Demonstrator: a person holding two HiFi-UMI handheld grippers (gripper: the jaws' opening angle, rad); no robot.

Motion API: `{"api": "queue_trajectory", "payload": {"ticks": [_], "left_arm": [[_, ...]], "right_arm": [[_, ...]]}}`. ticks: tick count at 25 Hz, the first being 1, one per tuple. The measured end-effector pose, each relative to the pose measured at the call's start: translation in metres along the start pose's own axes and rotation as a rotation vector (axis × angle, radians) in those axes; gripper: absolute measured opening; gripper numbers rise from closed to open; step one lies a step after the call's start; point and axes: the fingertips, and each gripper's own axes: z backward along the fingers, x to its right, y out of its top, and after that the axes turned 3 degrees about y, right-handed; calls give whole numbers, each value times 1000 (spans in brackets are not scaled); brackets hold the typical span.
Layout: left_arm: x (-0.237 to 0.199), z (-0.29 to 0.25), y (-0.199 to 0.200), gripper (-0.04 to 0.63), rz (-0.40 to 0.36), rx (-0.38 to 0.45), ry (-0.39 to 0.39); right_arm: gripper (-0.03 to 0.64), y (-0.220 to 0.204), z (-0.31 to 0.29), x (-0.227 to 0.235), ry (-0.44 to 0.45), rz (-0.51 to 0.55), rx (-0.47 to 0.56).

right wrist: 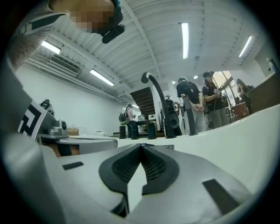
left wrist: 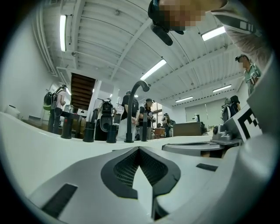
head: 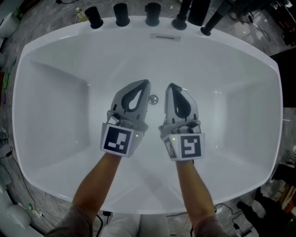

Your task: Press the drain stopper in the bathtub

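Counting from the head view: one white bathtub [head: 51, 69], two grippers, one chrome drain stopper [head: 153, 99], and three squat black knobs [head: 121, 14] beside one black faucet [head: 180, 19] on the rim at 12 o'clock. The left gripper [head: 146, 84] and the right gripper [head: 170, 86] both have their jaws pressed together, tips meeting, with nothing between them. The stopper lies on the tub floor between the two, at 5 o'clock from the left tip and 8 o'clock from the right.
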Motion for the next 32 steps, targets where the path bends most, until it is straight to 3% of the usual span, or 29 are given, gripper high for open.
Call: {"api": "queue_trajectory", "payload": {"ticks": [13,18,27,32], "left_arm": [[-21,-20,-109,0,-14,-20,8],[-26,-23,-134,0,-9,-30,21],[-28,-21,-165,0,17,-77,39],[-27,-21,-176,0,27,-93,40]], "right_arm": [[-1,-115,-22,12,23,-12,-37],[0,-159,-32,15,32,-15,-107],[-2,-264,-54,45,6,-63,-353],[-2,-335,-54,50,4,-146,-573]]}}
